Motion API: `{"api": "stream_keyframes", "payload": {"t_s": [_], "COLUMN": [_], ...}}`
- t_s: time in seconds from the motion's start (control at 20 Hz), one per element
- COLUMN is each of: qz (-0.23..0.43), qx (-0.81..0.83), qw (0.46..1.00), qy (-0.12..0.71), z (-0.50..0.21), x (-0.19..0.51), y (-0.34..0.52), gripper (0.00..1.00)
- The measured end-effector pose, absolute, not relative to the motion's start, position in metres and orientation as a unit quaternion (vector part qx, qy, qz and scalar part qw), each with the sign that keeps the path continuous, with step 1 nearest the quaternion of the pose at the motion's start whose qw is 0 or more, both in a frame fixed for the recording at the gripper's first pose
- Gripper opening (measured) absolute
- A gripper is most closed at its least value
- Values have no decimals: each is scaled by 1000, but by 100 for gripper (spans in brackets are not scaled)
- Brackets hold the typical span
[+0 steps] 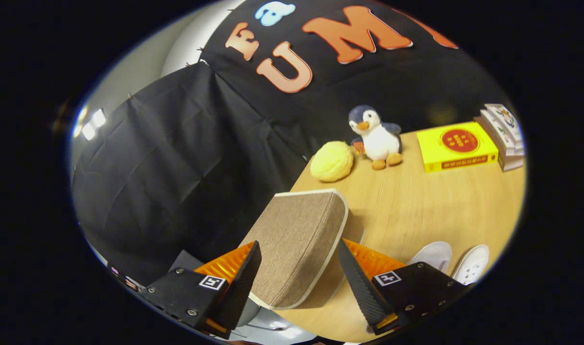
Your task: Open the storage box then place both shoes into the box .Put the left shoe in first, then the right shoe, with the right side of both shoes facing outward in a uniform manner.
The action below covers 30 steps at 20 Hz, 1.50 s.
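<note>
The claw (299,275) is spread wide, its 2 black fingers (241,282) standing apart with nothing pinched. Between them, and reaching a little beyond the tips, lies the storage box (297,239), a flat tan fabric thing with a pale trim around its edge. Its lid looks shut. It sits at the near corner of the wooden desk (416,211), with one end hanging past the desk's edge toward the black cloth wall. Neither finger touches the box as far as can be seen.

Just beside the right finger, on the desk, are the 2 white shoes (457,263), side by side with toes pointing away from the claw; only their front parts are in sight. They lie apart from the box.

Farther out, beyond the box, a round yellow cushion (331,161) sits near the desk's far edge. Just beside it stands a toy penguin (376,136). Well to the right of that lies a yellow box (455,145), with a small stack of books (505,136) touching its far side.
</note>
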<state>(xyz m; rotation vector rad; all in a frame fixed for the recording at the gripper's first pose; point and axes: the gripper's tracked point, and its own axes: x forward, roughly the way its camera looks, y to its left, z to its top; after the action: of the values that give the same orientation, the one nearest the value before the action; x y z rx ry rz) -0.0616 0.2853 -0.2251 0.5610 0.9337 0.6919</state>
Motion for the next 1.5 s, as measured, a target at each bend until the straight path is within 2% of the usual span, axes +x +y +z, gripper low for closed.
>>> {"api": "stream_keyframes", "payload": {"t_s": [0.35,0.45,0.95,1.35,1.5], "qz": [326,332,312,318,326], "qx": [298,323,431,470,489], "qw": [742,710,633,629,631], "qy": [504,530,562,531,506], "z": [-269,-270,-282,-230,-209], "x": [-79,-87,-94,-96,-88], "y": [313,315,333,310,311], "gripper": [96,97,96,92,81]}}
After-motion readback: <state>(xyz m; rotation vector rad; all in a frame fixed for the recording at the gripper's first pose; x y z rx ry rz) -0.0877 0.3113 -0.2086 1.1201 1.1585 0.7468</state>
